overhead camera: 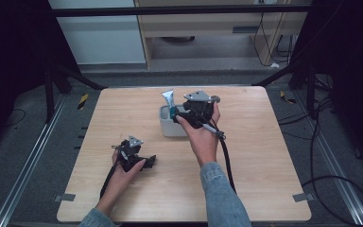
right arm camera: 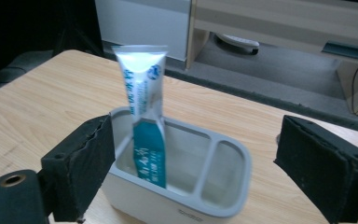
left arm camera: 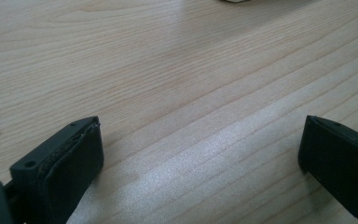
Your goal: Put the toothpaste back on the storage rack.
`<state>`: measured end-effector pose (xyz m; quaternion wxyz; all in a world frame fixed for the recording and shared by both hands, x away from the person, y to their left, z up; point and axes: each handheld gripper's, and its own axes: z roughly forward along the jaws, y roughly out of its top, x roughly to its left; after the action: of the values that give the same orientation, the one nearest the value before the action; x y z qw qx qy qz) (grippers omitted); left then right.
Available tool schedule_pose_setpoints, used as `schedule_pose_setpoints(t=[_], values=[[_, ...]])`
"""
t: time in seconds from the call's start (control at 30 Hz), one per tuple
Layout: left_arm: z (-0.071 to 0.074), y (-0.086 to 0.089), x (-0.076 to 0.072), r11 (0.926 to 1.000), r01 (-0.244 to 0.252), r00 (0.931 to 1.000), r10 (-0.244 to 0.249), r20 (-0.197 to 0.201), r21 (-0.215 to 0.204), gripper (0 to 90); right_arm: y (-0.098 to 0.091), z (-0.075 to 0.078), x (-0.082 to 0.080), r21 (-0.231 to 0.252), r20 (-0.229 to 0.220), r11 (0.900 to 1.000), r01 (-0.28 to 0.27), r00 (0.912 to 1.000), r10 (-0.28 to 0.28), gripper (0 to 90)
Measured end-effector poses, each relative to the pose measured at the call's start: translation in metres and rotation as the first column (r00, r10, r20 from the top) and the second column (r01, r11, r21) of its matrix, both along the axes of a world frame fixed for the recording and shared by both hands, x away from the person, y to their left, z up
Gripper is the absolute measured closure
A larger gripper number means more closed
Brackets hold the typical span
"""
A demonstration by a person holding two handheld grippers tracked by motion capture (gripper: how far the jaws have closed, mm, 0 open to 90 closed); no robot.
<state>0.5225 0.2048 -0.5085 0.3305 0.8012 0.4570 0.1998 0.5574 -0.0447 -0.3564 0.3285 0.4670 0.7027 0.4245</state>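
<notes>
Standing in the larger compartment of one white holder [right arm camera: 177,186], one toothpaste tube [right arm camera: 144,107] rises between the right gripper's [right arm camera: 191,163] spread, released jaws, untouched. The left gripper [left arm camera: 200,154] rests open-jawed on the counter [overhead camera: 264,156], well apart.

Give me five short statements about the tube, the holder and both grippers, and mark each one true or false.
1. The toothpaste tube stands in the white holder. True.
2. The right gripper clamps the tube. False: its jaws stand open, clear of the tube.
3. The holder has one undivided compartment. False: a divider splits it, and the tube is in the larger part.
4. The left gripper is open over bare table. True.
5. The tube lies flat on the table. False: it stands nearly upright.
</notes>
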Motion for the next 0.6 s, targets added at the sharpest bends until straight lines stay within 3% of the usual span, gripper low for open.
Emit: schedule_pose_setpoints(t=[0.23,0.6], values=[[0.0,-0.001,0.001,1.0,-0.003,1.0,0.003,0.002,-0.004,0.0,-0.026,-0.002,-0.005,-0.029,-0.003,0.9995,-0.009,1.0,0.009,5.3],[0.0,-0.001,0.001,1.0,-0.001,1.0,0.001,-0.002,0.001,0.0,-0.07,-0.015,-0.02,-0.058,-0.013,0.9983,0.008,0.9999,-0.009,6.0]])
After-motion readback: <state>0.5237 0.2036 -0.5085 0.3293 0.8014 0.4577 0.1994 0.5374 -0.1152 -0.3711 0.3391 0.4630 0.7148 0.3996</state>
